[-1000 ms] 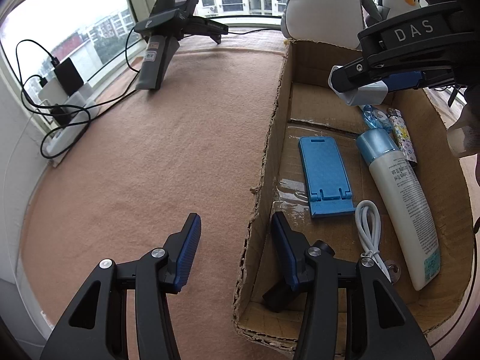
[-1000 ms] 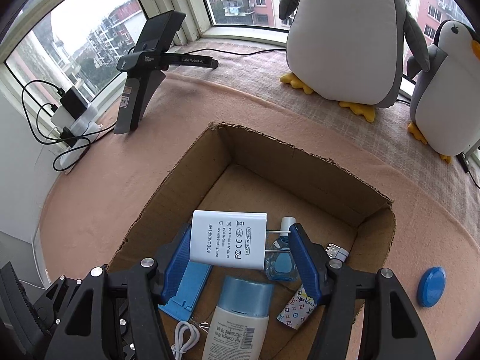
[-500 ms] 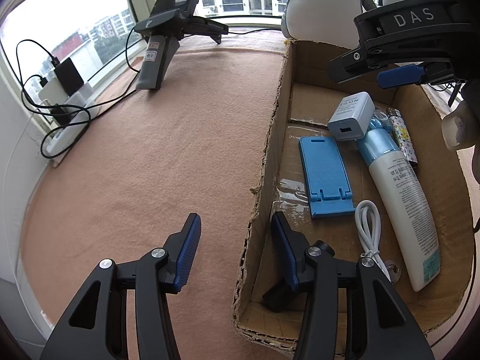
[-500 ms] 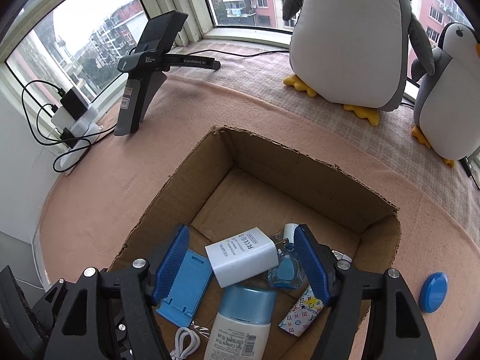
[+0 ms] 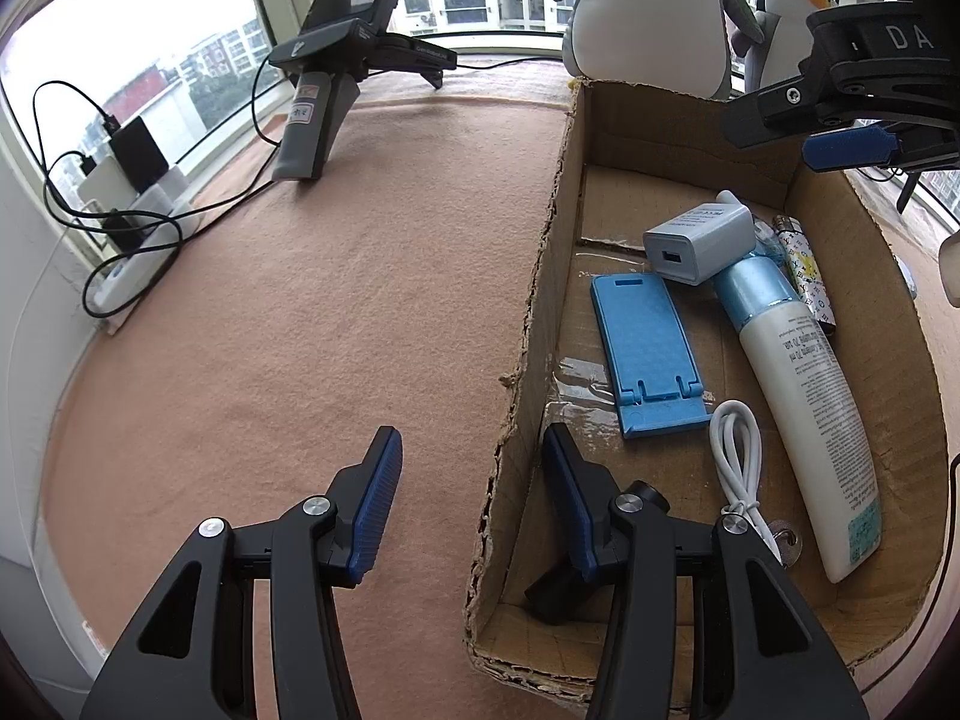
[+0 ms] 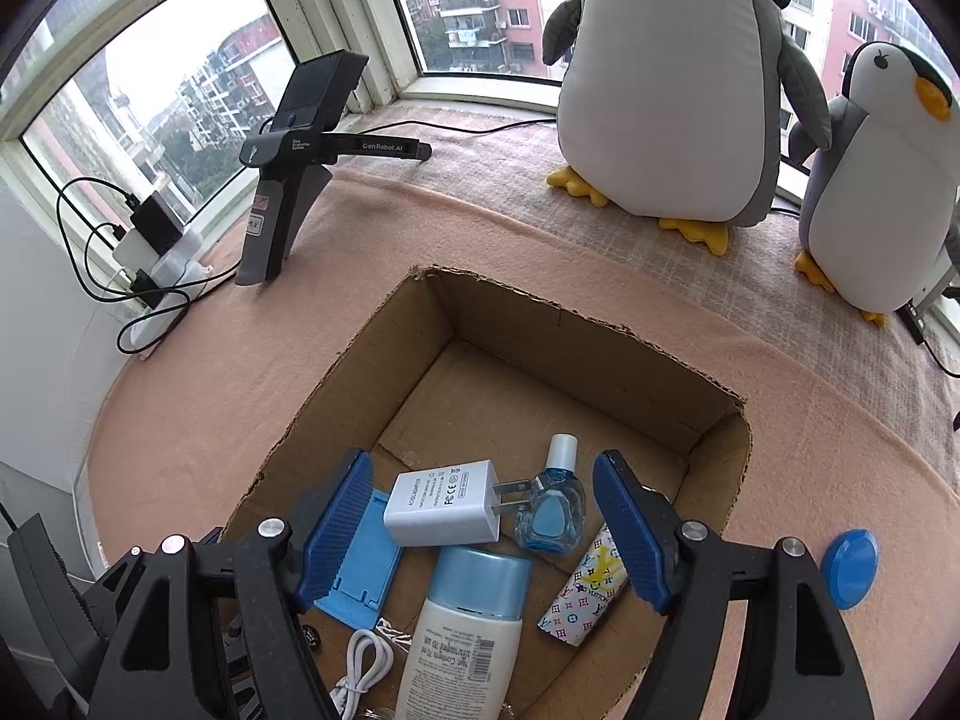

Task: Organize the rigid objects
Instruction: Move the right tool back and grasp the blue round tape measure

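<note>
Left wrist view: the left gripper (image 5: 471,480) points down with its jaws apart, holding nothing. It straddles the torn near-left wall of an open cardboard box (image 5: 543,276): one blue pad is outside over the pink cloth of the table (image 5: 300,330), the other inside the box, close to the wall. To the left of the box the cloth is a wide bare stretch, reaching a black stand (image 5: 324,102) and a tangle of cables at the window edge. Inside the box lie a white charger (image 5: 699,243), a blue phone stand (image 5: 648,348), a white lotion bottle (image 5: 804,414), a coiled white cable (image 5: 738,450) and a patterned tube (image 5: 804,273). They crowd the middle and right of the floor, and the strip along the left wall stays bare. The right gripper (image 5: 840,147) hangs above the far end of the box. Right wrist view: the right gripper (image 6: 480,522) is open and empty over the box. Below and between its pads the charger (image 6: 444,501) lies flat, touching neither pad, its prongs beside a small blue bottle (image 6: 552,516). The far half of the box floor is bare up to the ragged rim (image 6: 576,315). A blue disc (image 6: 849,567) lies on the cloth just outside the right wall. Two plush penguins (image 6: 678,78) stand well beyond, by the window.
</note>
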Available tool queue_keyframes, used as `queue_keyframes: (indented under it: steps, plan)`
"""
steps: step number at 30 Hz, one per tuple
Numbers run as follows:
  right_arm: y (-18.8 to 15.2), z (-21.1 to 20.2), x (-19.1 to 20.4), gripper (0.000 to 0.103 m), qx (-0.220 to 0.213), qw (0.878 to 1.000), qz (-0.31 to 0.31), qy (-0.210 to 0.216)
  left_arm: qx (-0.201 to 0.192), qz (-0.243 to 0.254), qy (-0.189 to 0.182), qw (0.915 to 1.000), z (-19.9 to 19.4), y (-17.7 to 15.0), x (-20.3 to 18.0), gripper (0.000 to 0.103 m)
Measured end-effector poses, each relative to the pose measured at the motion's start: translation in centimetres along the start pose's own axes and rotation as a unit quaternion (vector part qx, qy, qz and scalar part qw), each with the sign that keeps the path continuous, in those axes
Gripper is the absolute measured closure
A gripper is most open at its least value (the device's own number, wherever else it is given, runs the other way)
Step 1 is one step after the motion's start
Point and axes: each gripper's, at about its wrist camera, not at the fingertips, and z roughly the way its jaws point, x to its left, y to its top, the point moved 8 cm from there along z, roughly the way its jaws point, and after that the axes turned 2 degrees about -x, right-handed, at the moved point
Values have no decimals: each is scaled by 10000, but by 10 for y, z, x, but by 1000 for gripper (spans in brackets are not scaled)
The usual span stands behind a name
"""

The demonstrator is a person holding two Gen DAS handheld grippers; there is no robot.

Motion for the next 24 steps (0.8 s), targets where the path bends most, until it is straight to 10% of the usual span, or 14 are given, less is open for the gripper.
queue_keyframes:
  steps: [24]
  plan:
    - [-34,-75,-135,31,-256,9917,952,-823,-6,21,42,10000,-3,1,2,55]
